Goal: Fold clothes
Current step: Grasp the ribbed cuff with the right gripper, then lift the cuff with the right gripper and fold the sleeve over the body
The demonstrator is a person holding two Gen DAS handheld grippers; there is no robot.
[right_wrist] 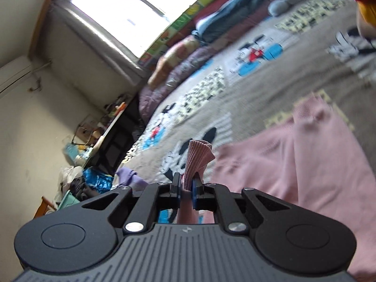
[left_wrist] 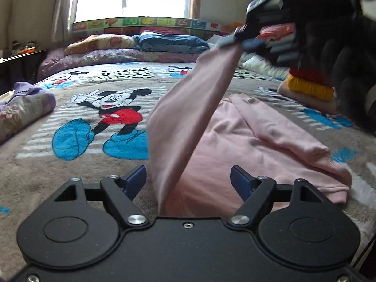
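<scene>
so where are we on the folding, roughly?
Done: a stack of folded clothes sits at the bed's far right. In hand: the right gripper is shut on the ribbed cuff of the pink sweatshirt, lifting its sleeve; the left gripper is open, straddling that sleeve. Left: the sweatshirt body lies rumpled, and a purple garment waits unfolded.

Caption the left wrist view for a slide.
Right gripper lifts the pink garment's sleeve above the cartoon blanket; left gripper open.
</scene>
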